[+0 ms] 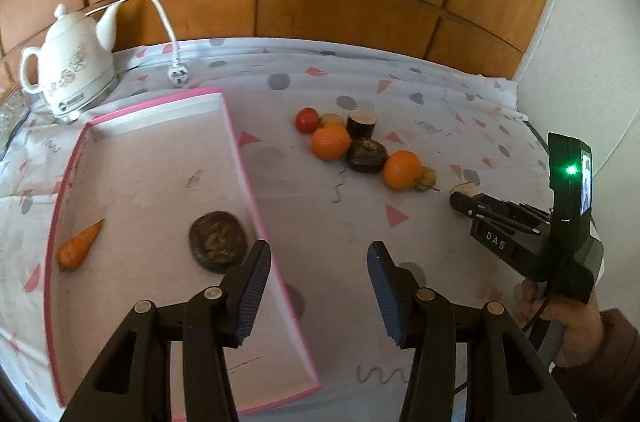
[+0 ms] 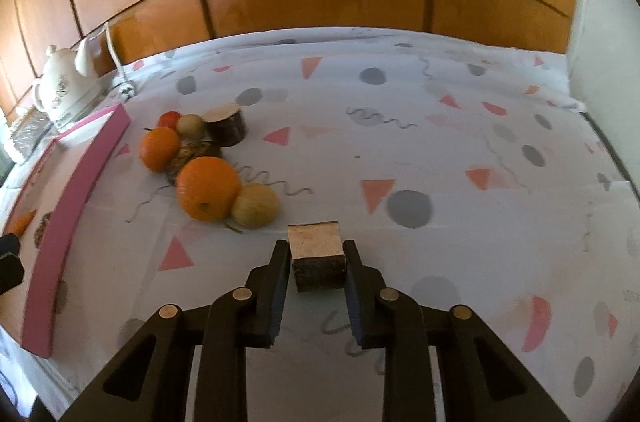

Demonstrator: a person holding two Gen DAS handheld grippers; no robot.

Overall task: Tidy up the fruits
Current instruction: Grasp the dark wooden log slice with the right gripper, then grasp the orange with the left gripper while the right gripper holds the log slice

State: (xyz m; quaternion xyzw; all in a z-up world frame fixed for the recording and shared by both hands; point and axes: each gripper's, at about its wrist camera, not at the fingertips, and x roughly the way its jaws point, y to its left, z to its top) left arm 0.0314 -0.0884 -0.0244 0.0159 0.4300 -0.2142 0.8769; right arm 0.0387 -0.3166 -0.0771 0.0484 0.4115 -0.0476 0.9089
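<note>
My right gripper (image 2: 317,254) is shut on a dark chunk with a pale cut face (image 2: 317,250), held just above the cloth; it also shows in the left wrist view (image 1: 464,196). A pile lies on the cloth: two oranges (image 1: 330,141) (image 1: 402,170), a red tomato (image 1: 307,120), dark slices (image 1: 366,155), a dark stub (image 1: 361,123) and pale round fruits (image 2: 256,204). A pink-rimmed tray (image 1: 240,150) holds a carrot (image 1: 79,246) and a dark round slice (image 1: 218,242). My left gripper (image 1: 318,270) is open and empty over the tray's right edge.
A white patterned kettle (image 1: 70,70) with a white cord and plug (image 1: 178,76) stands at the back left. Wooden panels form the back wall, a white wall is on the right. The patterned tablecloth (image 2: 440,158) covers the table.
</note>
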